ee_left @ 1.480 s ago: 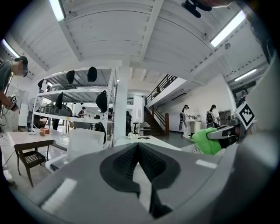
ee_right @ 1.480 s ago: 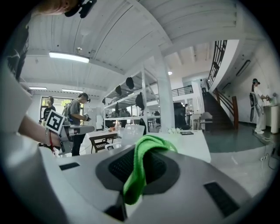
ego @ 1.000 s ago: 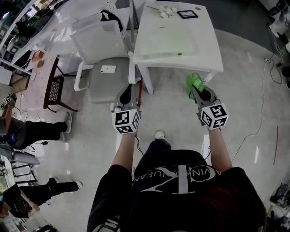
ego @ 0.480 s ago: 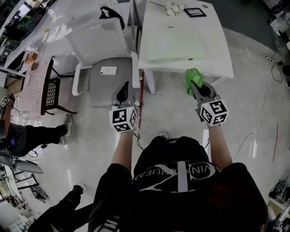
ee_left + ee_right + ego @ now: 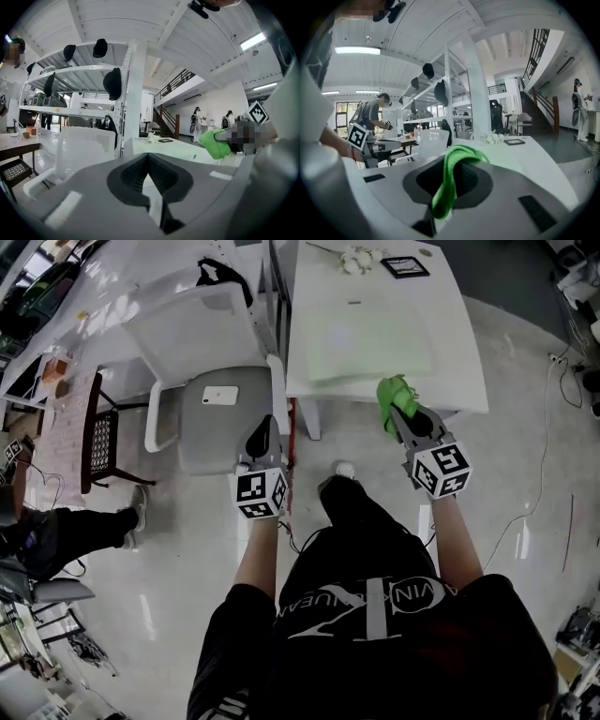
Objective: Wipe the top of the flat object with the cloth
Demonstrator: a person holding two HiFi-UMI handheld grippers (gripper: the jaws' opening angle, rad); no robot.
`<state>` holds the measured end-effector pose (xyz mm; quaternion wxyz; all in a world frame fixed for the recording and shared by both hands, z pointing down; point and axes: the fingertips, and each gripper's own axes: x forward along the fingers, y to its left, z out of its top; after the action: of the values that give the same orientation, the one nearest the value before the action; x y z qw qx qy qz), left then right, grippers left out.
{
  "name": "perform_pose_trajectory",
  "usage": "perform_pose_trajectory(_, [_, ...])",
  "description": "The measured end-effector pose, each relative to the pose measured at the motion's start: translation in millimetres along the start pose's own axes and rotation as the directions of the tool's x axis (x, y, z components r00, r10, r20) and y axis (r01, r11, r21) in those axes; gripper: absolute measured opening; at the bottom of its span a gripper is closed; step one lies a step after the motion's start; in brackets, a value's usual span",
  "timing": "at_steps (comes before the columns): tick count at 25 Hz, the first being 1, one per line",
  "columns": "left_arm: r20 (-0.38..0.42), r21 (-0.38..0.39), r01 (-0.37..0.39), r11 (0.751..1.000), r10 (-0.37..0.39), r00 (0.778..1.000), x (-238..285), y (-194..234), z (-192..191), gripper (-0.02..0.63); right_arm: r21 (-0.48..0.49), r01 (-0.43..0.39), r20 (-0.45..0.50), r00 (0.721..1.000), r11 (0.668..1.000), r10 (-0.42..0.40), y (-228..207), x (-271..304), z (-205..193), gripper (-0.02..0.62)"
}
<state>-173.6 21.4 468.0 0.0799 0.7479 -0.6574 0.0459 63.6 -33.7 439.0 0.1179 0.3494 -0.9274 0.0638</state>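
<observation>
The green cloth (image 5: pixel 394 397) is clamped in the right gripper (image 5: pixel 401 416); the left gripper (image 5: pixel 260 435) is held closed on nothing. Within 1 s both are carried nearer the white table (image 5: pixel 464 381). The cloth is now seen at its near edge, short of the pale flat object (image 5: pixel 366 334), so wiping is judged not yet begun.

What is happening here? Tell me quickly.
A person stands in front of a white table with tongs in each hand. The right tongs are shut on a green cloth, held by the table's near edge. The left tongs are shut and empty, off to the table's left. The pale green mat on the table has not been touched yet, so wiping has not started.
</observation>
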Motion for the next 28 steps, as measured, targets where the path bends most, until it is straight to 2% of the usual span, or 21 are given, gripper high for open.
perform_pose_trajectory(9, [-0.011, 0.018, 0.027, 0.999, -0.027, 1.000, 56.9, 26.2, 14.2, 0.005, 0.007, -0.044, 0.002, 0.999, 0.999, 0.044, -27.5, 70.5, 16.2, 0.031])
perform_pose_trajectory(15, [-0.035, 0.014, 0.063, 0.998, -0.063, 0.997, 92.7, 30.6, 18.1, 0.005, 0.005, -0.065, -0.021, 0.998, 0.998, 0.065, -49.7, 104.9, 23.1, 0.031])
perform_pose_trajectory(28, [-0.073, 0.005, 0.086, 0.996, -0.085, 0.994, 162.9, 36.6, 16.7, 0.005, 0.009, -0.101, -0.035, 0.994, 0.995, 0.101, -90.0, 163.6, 30.5, 0.031])
